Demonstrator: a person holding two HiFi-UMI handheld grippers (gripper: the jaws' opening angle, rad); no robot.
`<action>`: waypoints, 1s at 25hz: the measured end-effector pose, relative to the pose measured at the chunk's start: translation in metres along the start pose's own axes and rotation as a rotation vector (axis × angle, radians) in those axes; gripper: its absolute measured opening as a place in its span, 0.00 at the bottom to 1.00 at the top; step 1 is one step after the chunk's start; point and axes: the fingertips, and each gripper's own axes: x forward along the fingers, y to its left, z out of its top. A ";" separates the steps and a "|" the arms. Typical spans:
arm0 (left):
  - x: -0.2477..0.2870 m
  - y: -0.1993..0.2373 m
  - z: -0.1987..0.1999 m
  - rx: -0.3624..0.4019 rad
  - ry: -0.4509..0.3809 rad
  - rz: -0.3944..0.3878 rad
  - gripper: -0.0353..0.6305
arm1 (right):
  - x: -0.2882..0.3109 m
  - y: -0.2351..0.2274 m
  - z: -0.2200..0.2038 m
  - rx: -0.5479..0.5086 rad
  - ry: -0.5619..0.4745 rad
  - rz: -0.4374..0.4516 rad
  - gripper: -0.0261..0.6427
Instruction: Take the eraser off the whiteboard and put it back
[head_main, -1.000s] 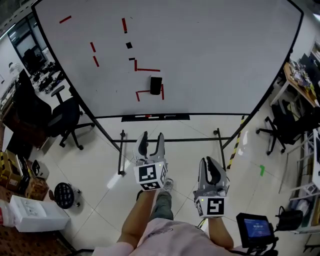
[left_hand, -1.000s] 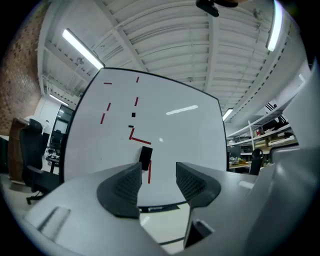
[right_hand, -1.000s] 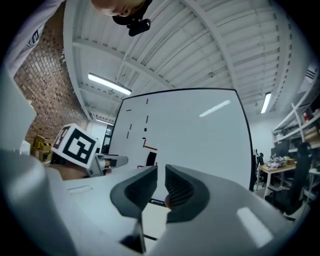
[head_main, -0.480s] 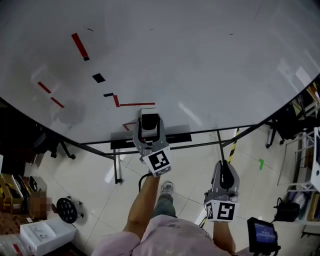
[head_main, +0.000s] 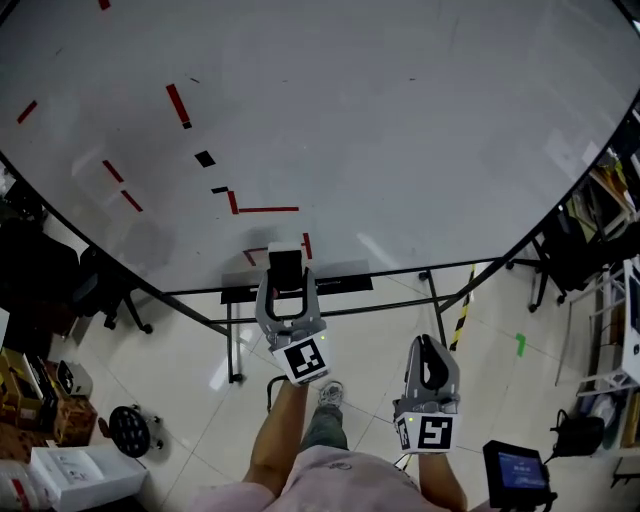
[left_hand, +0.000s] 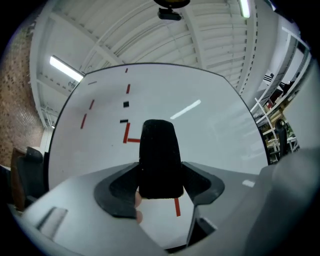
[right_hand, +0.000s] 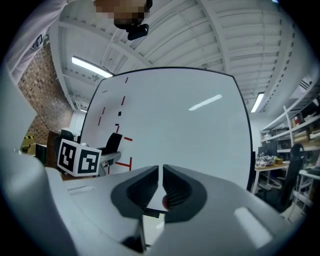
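One eraser (left_hand: 159, 155) sits gripped in the left claw (head_main: 288, 288), jaws just closing; right claw (head_main: 430, 350) is shut.

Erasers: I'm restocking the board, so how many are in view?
1. The eraser is low on the whiteboard, among red tape marks, between the left gripper's fingers, which have just been closing on it. No other shows.

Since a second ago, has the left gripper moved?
Yes. The left gripper went from below the whiteboard's bottom edge up to the red corner marks; its jaws have just been closing, with the black eraser between them.
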 end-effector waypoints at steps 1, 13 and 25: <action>-0.020 -0.001 0.011 0.003 -0.017 0.000 0.46 | -0.019 0.001 0.003 0.001 -0.011 0.006 0.08; -0.361 -0.044 0.152 -0.093 -0.112 -0.053 0.47 | -0.291 0.004 0.022 0.056 -0.130 0.054 0.08; -0.499 -0.087 0.237 -0.186 -0.230 -0.234 0.47 | -0.403 0.037 0.106 0.049 -0.344 0.121 0.08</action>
